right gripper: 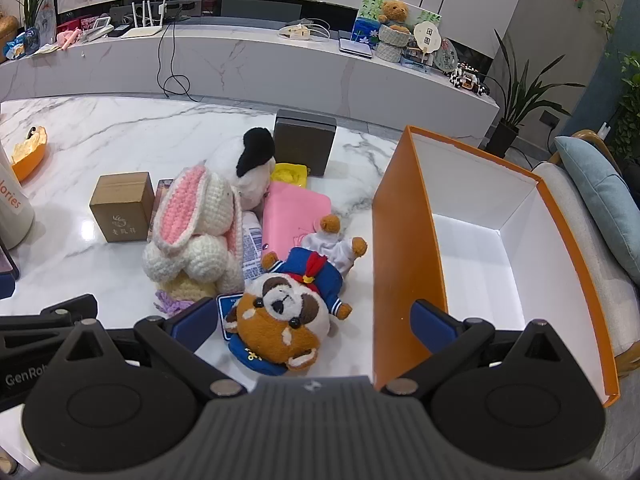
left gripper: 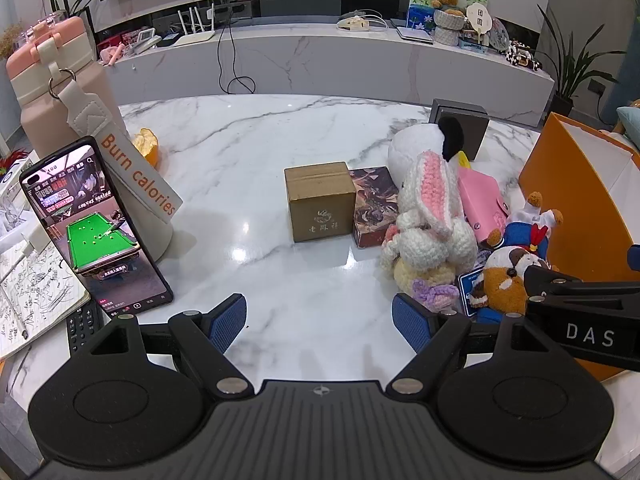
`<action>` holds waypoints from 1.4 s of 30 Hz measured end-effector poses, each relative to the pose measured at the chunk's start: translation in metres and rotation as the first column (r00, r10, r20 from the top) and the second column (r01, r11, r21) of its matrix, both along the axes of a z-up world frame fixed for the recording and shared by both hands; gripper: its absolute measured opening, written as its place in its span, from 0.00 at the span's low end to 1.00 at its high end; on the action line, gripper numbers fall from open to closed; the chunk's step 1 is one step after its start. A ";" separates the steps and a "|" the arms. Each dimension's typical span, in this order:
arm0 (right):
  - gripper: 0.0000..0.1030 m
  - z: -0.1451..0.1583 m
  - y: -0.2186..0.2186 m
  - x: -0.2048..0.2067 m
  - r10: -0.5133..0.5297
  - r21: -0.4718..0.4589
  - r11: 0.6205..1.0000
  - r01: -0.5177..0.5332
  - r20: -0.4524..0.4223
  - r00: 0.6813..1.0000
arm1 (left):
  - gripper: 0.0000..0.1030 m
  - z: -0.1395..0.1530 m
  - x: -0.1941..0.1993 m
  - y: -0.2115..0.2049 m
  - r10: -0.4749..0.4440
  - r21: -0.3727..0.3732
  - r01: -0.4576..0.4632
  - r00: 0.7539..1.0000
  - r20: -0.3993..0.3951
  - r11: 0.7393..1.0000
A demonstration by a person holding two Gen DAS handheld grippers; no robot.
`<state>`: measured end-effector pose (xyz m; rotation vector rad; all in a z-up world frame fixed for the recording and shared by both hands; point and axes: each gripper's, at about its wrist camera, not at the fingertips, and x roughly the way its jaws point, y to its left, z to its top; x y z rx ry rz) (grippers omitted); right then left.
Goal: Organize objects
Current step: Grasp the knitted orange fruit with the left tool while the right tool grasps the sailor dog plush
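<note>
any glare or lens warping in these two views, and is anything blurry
Left wrist view: ceiling lights glare off the glossy white marble table below the small brown cardboard box; the lit phone screen stays readable. Right wrist view: a bright band washes out the floor of the orange box with white lining. Both views: fisheye bends the long marble shelf; focus stays sharp, corners black.

Open tongs (right gripper: pixel 318 326) straddle plush dog (right gripper: pixel 280 320) beside orange box (right gripper: pixel 404 248).

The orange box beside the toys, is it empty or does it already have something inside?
Empty as far as visible: the orange box shows only its bare white floor and walls, while the toys lie outside on the table.
</note>
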<state>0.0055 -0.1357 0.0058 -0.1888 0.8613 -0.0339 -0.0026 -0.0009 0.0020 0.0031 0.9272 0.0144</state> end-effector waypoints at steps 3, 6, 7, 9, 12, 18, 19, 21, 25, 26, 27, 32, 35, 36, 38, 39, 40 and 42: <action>0.99 0.000 0.000 -0.001 0.002 0.000 1.000 -0.002 0.001 1.000 | 0.92 0.000 0.000 0.000 0.000 0.000 0.000 1.000 0.000 1.000; 0.99 0.000 -0.001 -0.001 0.012 -0.005 1.000 -0.012 0.002 1.000 | 0.92 -0.002 0.000 0.000 -0.009 -0.016 0.009 1.000 -0.004 1.000; 0.99 0.000 -0.002 0.000 0.022 -0.007 1.000 -0.022 0.006 1.000 | 0.93 -0.003 0.000 0.000 -0.012 -0.030 0.012 1.000 -0.008 0.999; 0.99 0.001 -0.005 0.002 0.027 -0.008 1.000 -0.027 0.018 0.999 | 0.94 -0.004 0.000 -0.001 -0.022 -0.055 0.021 1.000 -0.014 0.998; 0.99 0.002 -0.012 0.005 0.021 0.002 1.000 -0.021 0.028 0.999 | 0.95 -0.005 -0.002 -0.005 -0.046 -0.062 0.045 0.999 -0.020 0.997; 0.99 0.007 -0.024 0.016 0.034 0.088 0.995 -0.036 0.022 0.999 | 0.95 -0.012 -0.007 -0.026 -0.106 -0.075 0.103 0.994 -0.039 0.992; 0.99 0.007 -0.027 0.019 0.037 0.110 0.993 -0.039 0.014 0.999 | 0.95 -0.015 -0.009 -0.031 -0.124 -0.079 0.120 0.991 -0.044 0.990; 0.99 0.007 -0.029 0.022 0.046 0.153 0.987 -0.044 -0.006 0.999 | 0.95 -0.019 -0.012 -0.042 -0.160 -0.088 0.155 0.986 -0.055 0.984; 0.97 0.002 -0.036 0.023 0.059 0.271 0.962 -0.045 -0.043 0.997 | 0.95 -0.028 -0.017 -0.059 -0.219 -0.125 0.208 0.973 -0.079 0.970; 0.95 0.001 -0.037 0.024 0.062 0.288 0.957 -0.044 -0.053 0.997 | 0.95 -0.030 -0.018 -0.062 -0.229 -0.136 0.217 0.970 -0.080 0.967; 0.92 0.000 -0.038 0.025 0.066 0.301 0.953 -0.044 -0.066 0.996 | 0.95 -0.032 -0.019 -0.064 -0.241 -0.149 0.227 0.967 -0.080 0.962; 0.88 -0.010 -0.039 0.032 0.084 0.311 0.949 -0.039 -0.133 0.988 | 0.92 -0.040 -0.019 -0.069 -0.241 -0.186 0.221 0.966 -0.093 0.957; 0.88 -0.012 -0.039 0.034 0.097 0.327 0.944 -0.043 -0.150 0.984 | 0.88 -0.046 -0.017 -0.070 -0.255 -0.202 0.231 0.961 -0.103 0.952; 0.88 -0.013 -0.039 0.034 0.097 0.325 0.945 -0.042 -0.153 0.983 | 0.88 -0.048 -0.016 -0.071 -0.261 -0.207 0.236 0.959 -0.106 0.949; 0.86 -0.013 -0.038 0.033 0.105 0.311 0.949 -0.053 -0.150 0.983 | 0.82 -0.047 -0.017 -0.072 -0.275 -0.225 0.245 0.955 -0.112 0.943; 0.86 -0.013 -0.037 0.033 0.108 0.302 0.952 -0.058 -0.150 0.983 | 0.81 -0.046 -0.019 -0.073 -0.285 -0.237 0.253 0.952 -0.109 0.938; 0.86 -0.013 -0.037 0.033 0.107 0.294 0.954 -0.059 -0.151 0.983 | 0.80 -0.043 -0.021 -0.072 -0.295 -0.251 0.262 0.950 -0.102 0.932; 0.86 -0.013 -0.036 0.031 0.106 0.264 0.962 -0.065 -0.145 0.984 | 0.80 -0.038 -0.026 -0.074 -0.321 -0.277 0.290 0.944 -0.074 0.916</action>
